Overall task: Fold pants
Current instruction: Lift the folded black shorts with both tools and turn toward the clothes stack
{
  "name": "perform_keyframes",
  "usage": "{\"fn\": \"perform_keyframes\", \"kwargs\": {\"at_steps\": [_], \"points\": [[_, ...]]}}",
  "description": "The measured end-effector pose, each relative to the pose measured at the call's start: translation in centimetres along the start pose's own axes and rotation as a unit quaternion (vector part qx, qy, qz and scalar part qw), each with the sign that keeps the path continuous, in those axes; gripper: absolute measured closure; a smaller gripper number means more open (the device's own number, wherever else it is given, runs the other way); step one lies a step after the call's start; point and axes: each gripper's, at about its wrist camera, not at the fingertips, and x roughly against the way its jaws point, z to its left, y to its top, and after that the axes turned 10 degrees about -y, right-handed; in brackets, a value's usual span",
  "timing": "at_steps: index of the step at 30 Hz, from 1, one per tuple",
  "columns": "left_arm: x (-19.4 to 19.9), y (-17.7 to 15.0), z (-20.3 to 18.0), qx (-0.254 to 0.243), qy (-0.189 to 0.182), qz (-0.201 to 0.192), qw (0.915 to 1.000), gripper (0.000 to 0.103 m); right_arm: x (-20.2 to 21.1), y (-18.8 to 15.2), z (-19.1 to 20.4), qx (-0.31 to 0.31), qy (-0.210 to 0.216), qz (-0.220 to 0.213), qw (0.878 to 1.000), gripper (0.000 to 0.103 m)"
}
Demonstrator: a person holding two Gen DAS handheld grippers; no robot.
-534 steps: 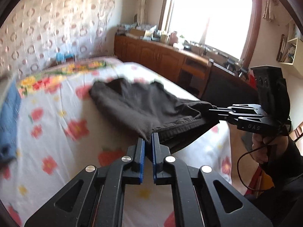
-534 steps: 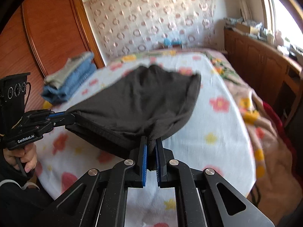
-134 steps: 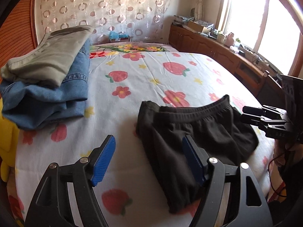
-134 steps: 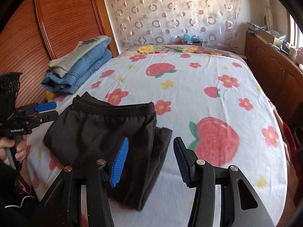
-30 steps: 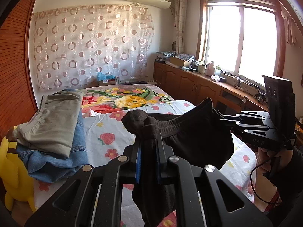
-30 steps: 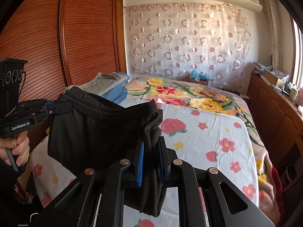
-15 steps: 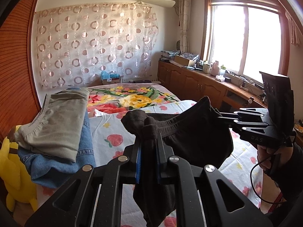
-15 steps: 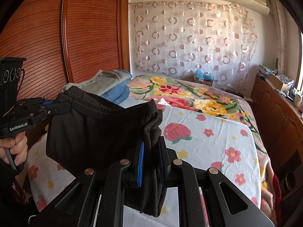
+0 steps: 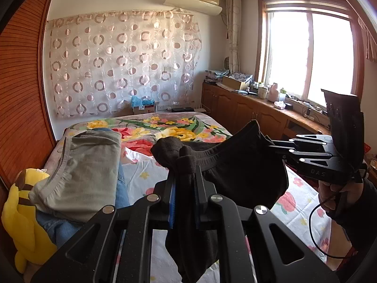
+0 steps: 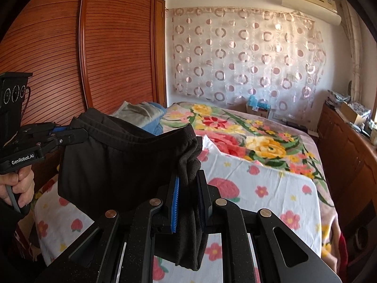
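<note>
The folded black pants [image 9: 245, 172] hang in the air between my two grippers, above the flowered bed [image 9: 146, 179]. My left gripper [image 9: 185, 179] is shut on one end of the waistband, with cloth bunched above its blue pads. My right gripper [image 10: 188, 184] is shut on the other end; the black pants [image 10: 113, 162] also show in the right wrist view. Each gripper shows in the other's view: the right gripper [image 9: 274, 145] and the left gripper [image 10: 76, 134], both clamped on the cloth.
A stack of folded clothes, grey pants [image 9: 82, 172] on blue jeans [image 9: 122, 188], lies at the bed's left side by a yellow plush toy [image 9: 23, 224]. A wooden wardrobe [image 10: 82, 59] stands left. Wooden cabinets [image 9: 247, 115] run under the window on the right.
Both grippers have carried the pants higher and toward the folded stack, which now looks closer in the left wrist view. Both stay clamped on the waistband.
</note>
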Motion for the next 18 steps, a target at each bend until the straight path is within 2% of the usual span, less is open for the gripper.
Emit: {"fn": "perform_keyframes", "kwargs": {"at_steps": [9,18], "points": [[0.5,1.2,2.3,0.011,0.022,-0.013,0.9996,0.090,-2.9,1.4,-0.2,0.014,0.019,-0.011,1.000,0.089],[1.6,2.7,5.3,0.022,0.053,-0.028,0.9979,0.090,-7.2,4.4,-0.2,0.036,0.043,-0.028,0.998,0.089]]}}
